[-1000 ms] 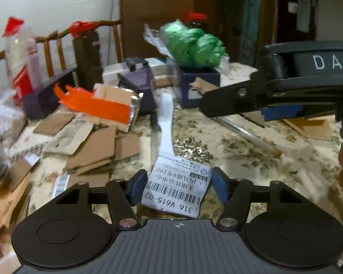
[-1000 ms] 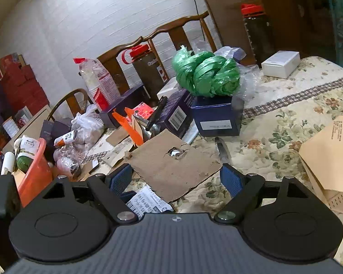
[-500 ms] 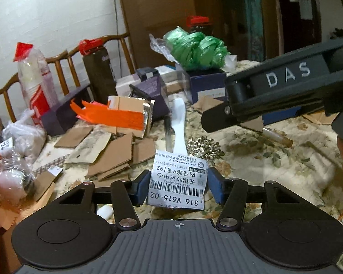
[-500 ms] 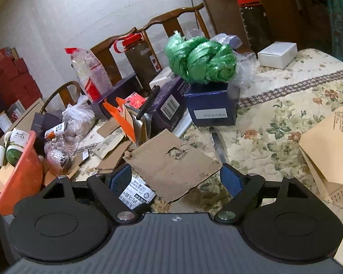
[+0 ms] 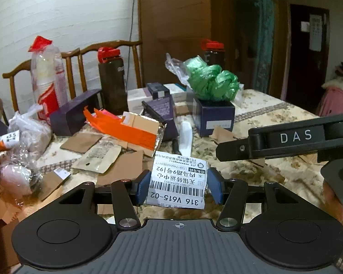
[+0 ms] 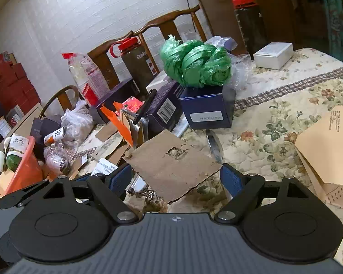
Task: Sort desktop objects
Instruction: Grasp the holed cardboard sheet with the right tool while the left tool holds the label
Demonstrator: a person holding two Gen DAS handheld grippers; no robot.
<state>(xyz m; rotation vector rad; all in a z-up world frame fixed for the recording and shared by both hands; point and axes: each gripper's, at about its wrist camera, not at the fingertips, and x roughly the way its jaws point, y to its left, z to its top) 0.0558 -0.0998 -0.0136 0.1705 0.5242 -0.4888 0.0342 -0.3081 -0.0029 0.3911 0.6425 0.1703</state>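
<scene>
My left gripper (image 5: 177, 188) is shut on a white shipping label (image 5: 178, 180) with a barcode and holds it above the cluttered table. My right gripper (image 6: 176, 179) is shut on a torn brown cardboard piece (image 6: 173, 165) and holds it above the floral cloth. The right gripper's black body (image 5: 285, 141) crosses the right side of the left wrist view. The label also shows at the left in the right wrist view (image 6: 104, 166).
Cardboard scraps (image 5: 116, 159), an orange strip (image 5: 125, 130), dark boxes (image 6: 205, 111), a green plastic bundle (image 6: 194, 64), bottles (image 5: 111, 80), plastic bags (image 6: 77, 123) and an orange basket (image 6: 22, 169) crowd the table. A tan envelope (image 6: 327, 143) lies at the right. Chairs stand behind.
Both grippers have risen with their loads. The left gripper has lifted the label higher off the table and tilted up; the right gripper with the cardboard has shifted slightly.
</scene>
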